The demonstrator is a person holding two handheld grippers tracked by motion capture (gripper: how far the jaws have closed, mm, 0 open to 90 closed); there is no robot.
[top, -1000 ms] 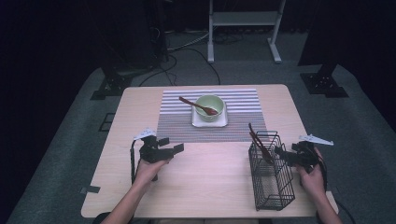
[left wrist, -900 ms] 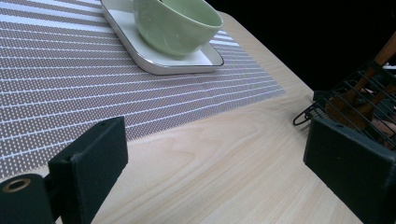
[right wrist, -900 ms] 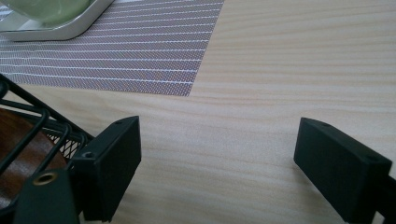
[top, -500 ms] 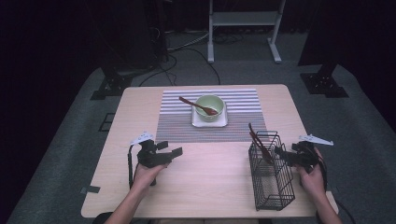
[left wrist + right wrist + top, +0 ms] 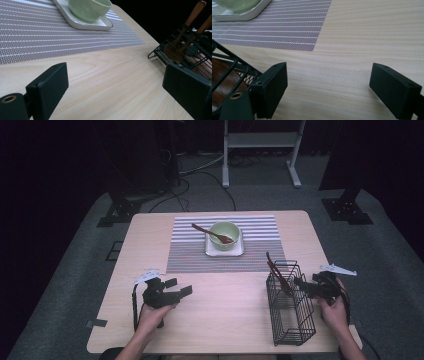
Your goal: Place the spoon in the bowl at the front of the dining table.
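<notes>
A pale green bowl (image 5: pixel 223 234) with a wooden spoon (image 5: pixel 212 233) leaning in it sits on a white square plate (image 5: pixel 239 251), on a striped placemat (image 5: pixel 190 250). A black wire basket (image 5: pixel 290 305) at the right front holds wooden utensils (image 5: pixel 275 270). My left gripper (image 5: pixel 177 287) is low over bare wood at the left front, open and holding nothing. Its view has the bowl (image 5: pixel 90 8) far ahead and the basket (image 5: pixel 175 50) at right. My right gripper (image 5: pixel 304 288) is open beside the basket's right wall, and the basket (image 5: pixel 227 65) lies against its left jaw.
The wooden table (image 5: pixel 235 320) has bare surface between the two grippers. A metal stand (image 5: pixel 260 150) and dark equipment bases (image 5: pixel 347 207) stand on the grey floor beyond the far edge. The basket lies close to the table's right front corner.
My left gripper has drifted a little toward the near edge of the table. The right gripper, basket and bowl have stayed put.
</notes>
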